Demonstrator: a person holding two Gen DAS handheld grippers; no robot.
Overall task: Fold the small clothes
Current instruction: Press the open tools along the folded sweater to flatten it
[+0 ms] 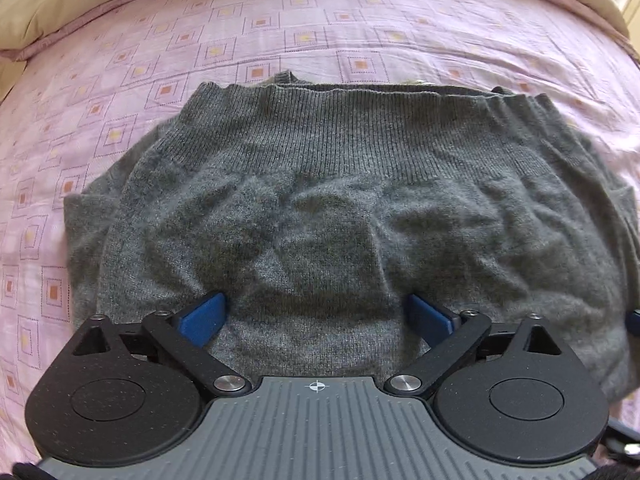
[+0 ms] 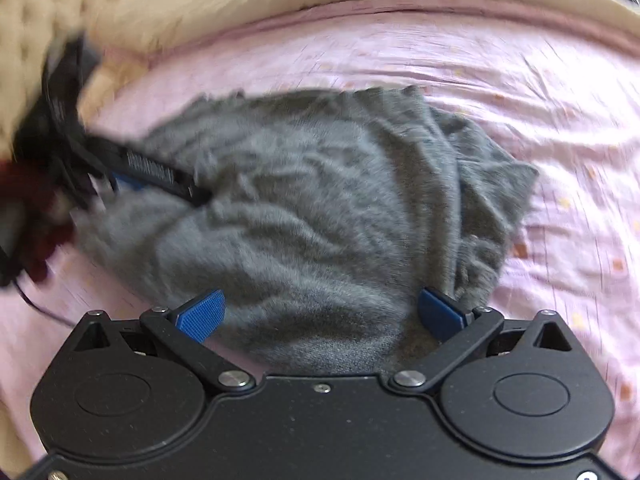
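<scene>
A grey knitted garment point(image 1: 340, 208) lies folded on the pink patterned bedsheet point(image 1: 280, 40), its ribbed hem toward the far side. My left gripper point(image 1: 316, 316) stands open just over the near edge of the knit, blue pads point(image 1: 202, 318) wide apart with cloth beneath them. In the blurred right wrist view the same grey garment point(image 2: 320, 208) fills the middle, and my right gripper point(image 2: 322, 314) is open above its near edge, nothing pinched. The other gripper point(image 2: 160, 172) shows at the left of that view, resting on the garment.
A beige quilted cover point(image 1: 60, 4) borders the far side of the bed, and shows again as beige cover point(image 2: 200, 8). Pink bedsheet point(image 2: 560, 140) stretches to the right of the garment. A dark cable point(image 2: 36, 304) trails at the left, beside a dark red sleeve point(image 2: 32, 208).
</scene>
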